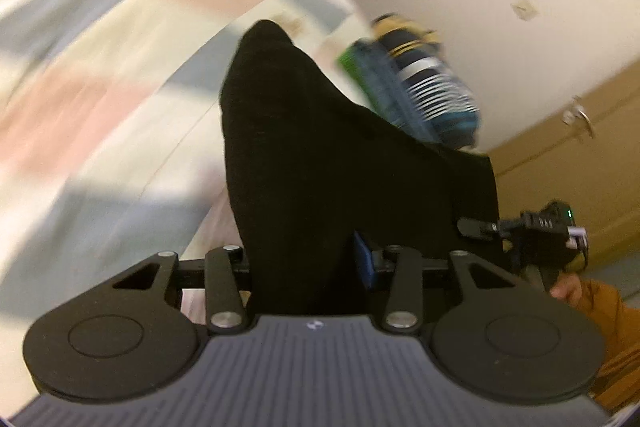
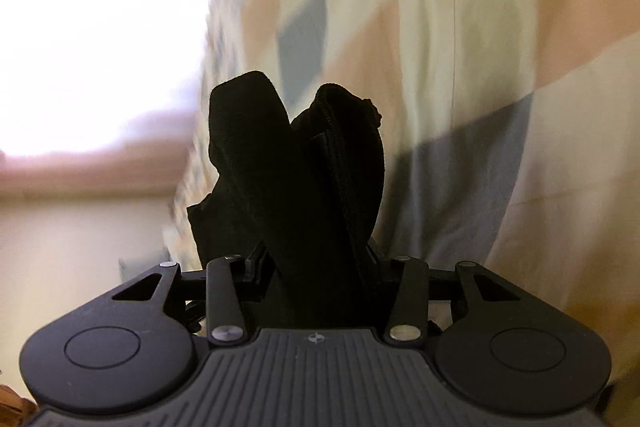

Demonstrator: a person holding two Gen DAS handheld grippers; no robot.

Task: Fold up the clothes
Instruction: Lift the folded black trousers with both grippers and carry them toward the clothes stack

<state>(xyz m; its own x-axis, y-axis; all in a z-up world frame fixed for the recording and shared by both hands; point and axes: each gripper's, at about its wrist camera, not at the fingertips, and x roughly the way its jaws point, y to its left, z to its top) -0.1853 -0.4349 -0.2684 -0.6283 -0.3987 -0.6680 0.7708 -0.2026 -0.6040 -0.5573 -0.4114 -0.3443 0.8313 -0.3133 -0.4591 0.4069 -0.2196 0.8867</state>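
Note:
A black garment point(image 1: 320, 147) hangs lifted above the bed, stretched between both grippers. In the left wrist view it rises out of my left gripper point(image 1: 308, 251), which is shut on it; the cloth hides the fingers apart from a blue pad edge. My right gripper point(image 1: 476, 227) grips the garment's far right corner, held by a hand point(image 1: 566, 289) in an orange sleeve. In the right wrist view the black garment point(image 2: 296, 187) bunches in two folds out of my right gripper point(image 2: 320, 251), shut on it with its fingers mostly covered.
A patchwork bedcover point(image 1: 100, 67) of pink, cream and blue squares lies below, also the bedcover point(image 2: 460, 67) in the right wrist view. A stack of folded striped clothes point(image 1: 424, 87) sits at the bed's far edge. Beyond are a white wall and a wooden cupboard door point(image 1: 580, 155).

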